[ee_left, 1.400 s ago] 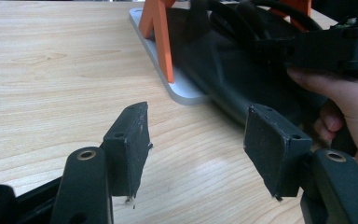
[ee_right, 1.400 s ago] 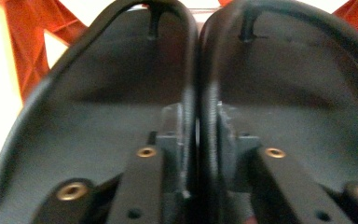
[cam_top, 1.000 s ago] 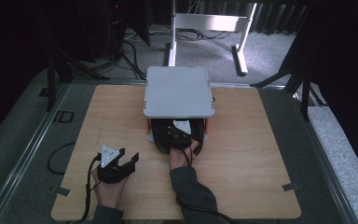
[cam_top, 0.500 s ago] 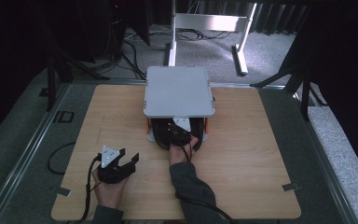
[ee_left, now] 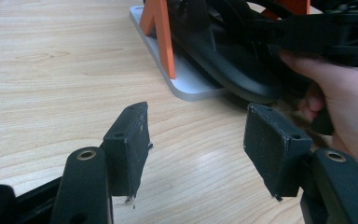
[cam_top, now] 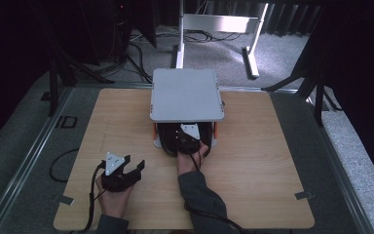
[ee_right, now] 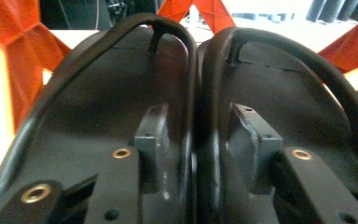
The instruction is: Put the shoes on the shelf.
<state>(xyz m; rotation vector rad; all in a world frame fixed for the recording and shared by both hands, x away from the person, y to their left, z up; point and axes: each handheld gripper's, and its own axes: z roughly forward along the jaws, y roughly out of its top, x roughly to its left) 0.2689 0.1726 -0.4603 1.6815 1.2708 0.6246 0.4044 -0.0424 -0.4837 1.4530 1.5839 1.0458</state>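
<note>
Slippers [ee_right: 191, 116] sit pinched at their touching inner edges by your right gripper [ee_right: 196, 158] mid-frame under the rack [cam_top: 186, 95]; pull straight, left gripper [ee_left: 200, 149] spread, clear.

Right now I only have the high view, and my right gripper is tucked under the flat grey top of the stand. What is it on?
Observer: The right gripper pinches the touching inner edges of two black slippers.
Operator: Is the left holding anything?
Observer: No. The left gripper is open above the bare wooden table.
Operator: What carries the stand's top?
Observer: Orange legs on a flat grey base plate.
</note>
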